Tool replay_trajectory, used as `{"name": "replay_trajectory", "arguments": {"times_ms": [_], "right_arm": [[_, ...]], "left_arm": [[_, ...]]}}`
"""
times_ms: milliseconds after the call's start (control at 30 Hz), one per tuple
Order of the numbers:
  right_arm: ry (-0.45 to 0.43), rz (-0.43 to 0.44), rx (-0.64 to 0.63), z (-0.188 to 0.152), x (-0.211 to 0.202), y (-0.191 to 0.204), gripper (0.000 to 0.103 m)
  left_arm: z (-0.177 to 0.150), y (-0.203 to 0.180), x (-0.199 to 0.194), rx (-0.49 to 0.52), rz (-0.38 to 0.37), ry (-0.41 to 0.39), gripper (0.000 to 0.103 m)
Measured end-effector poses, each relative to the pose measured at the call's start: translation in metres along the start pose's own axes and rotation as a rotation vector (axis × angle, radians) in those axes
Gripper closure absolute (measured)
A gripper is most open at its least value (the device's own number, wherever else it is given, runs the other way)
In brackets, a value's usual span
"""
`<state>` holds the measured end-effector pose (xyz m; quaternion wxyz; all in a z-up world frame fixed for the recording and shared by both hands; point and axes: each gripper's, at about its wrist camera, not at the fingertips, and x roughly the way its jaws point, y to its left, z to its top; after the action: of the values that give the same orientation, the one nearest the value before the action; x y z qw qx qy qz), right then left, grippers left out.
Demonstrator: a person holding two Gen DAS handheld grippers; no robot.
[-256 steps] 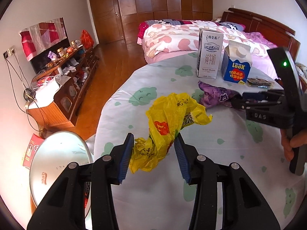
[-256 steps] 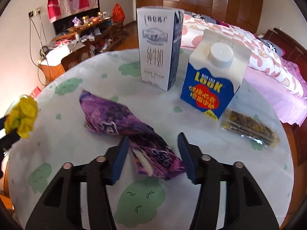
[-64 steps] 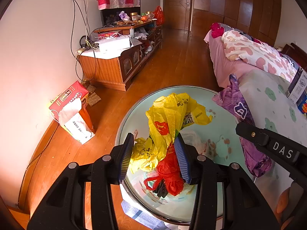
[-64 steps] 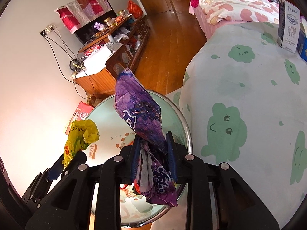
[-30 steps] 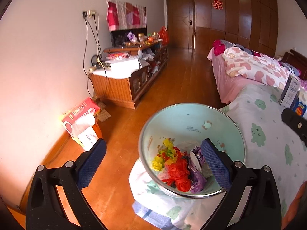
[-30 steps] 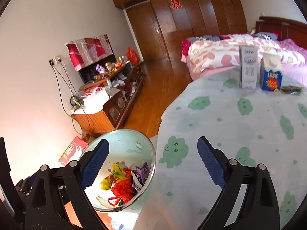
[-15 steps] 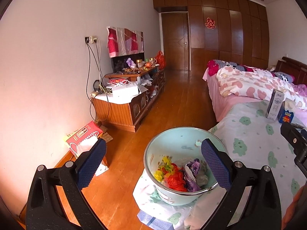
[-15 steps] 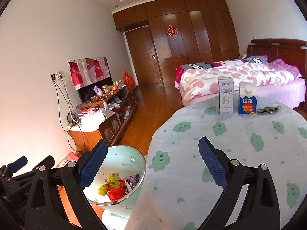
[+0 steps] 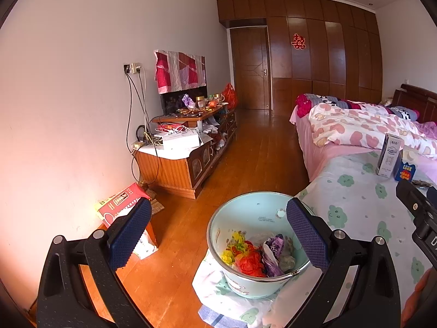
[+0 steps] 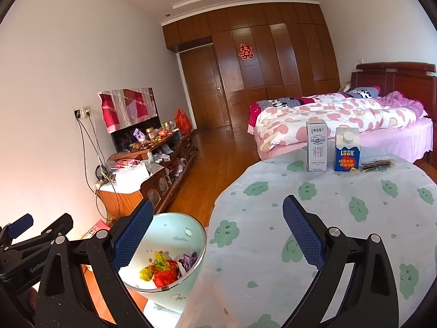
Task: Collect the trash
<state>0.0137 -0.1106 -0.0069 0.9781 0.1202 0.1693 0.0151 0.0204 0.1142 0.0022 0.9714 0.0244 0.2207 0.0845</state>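
Observation:
A pale green bin [image 9: 251,213] [image 10: 174,232] stands on the floor beside the round table [image 10: 341,218]. Inside it lie a yellow bag [image 9: 232,251] [image 10: 157,266], a red bag [image 9: 250,263] [image 10: 165,274] and a purple wrapper [image 9: 273,248] [image 10: 188,259]. My left gripper [image 9: 218,235] hangs open and empty high above the bin. My right gripper [image 10: 215,235] is open and empty over the table's near edge. On the far side of the table stand a white milk carton [image 10: 316,146] [image 9: 389,154], a blue LOOK carton [image 10: 347,150] [image 9: 407,166] and a flat snack packet [image 10: 378,164].
A cluttered wooden cabinet [image 9: 185,153] runs along the left wall, with cables hanging from a socket. A red box and a white bag [image 9: 123,205] lie on the wood floor by the wall. A bed [image 10: 341,120] with a pink quilt stands behind the table.
Both grippers have drawn further up and back from the bin, which looks smaller now. The yellow bag and the purple wrapper, held about two seconds ago, lie in the bin.

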Motion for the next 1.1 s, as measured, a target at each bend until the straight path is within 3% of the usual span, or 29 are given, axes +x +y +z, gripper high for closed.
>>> {"name": "replay_trajectory", "arguments": {"times_ms": [1100], "right_arm": [[-0.012, -0.02, 0.009, 0.002, -0.012, -0.004, 0.008]], "left_arm": [[0.006, -0.002, -0.011, -0.011, -0.025, -0.027, 0.006]]}}
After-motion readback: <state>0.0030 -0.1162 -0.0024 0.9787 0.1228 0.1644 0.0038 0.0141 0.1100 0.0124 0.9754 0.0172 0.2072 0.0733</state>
